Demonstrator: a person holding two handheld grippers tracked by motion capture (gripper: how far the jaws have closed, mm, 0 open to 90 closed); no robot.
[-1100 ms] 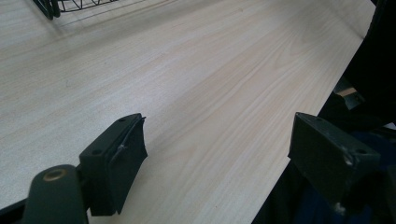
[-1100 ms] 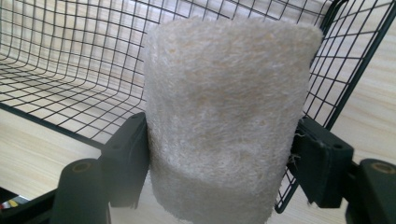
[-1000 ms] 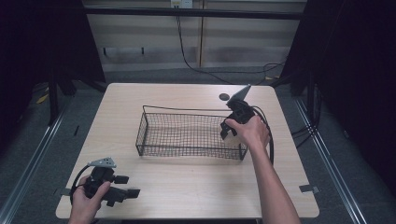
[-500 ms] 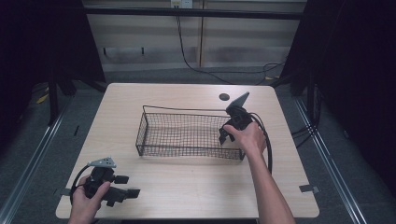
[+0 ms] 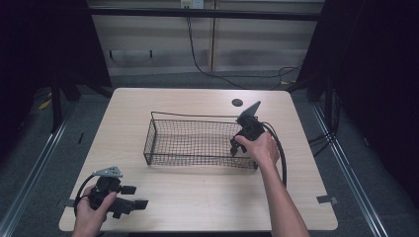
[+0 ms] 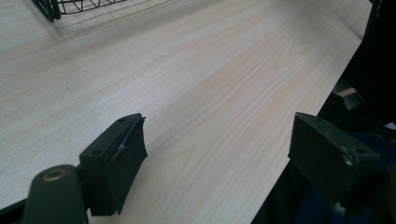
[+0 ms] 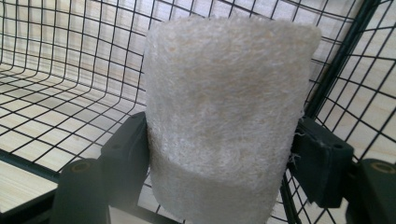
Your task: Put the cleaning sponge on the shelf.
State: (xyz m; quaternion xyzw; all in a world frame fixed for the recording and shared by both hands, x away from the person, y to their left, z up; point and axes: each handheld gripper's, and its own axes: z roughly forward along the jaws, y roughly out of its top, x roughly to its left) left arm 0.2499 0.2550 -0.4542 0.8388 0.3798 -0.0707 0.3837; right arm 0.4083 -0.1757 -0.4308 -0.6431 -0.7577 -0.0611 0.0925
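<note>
Your right tongs (image 7: 219,158) pinch the sponge (image 7: 224,116) inside the basket (image 5: 197,143), at its right end. It looks light and soft: grip mid-body, gently. Left tongs (image 6: 229,163) rest spread over the tabletop (image 6: 187,70).

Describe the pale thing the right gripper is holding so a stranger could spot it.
Find the black wire basket mid-table, then its right end, where the right gripper reaches in. Clamped between its jaws is a loofah sponge: off-white, fibrous, rough, the one soft pale thing among black wire.
</note>
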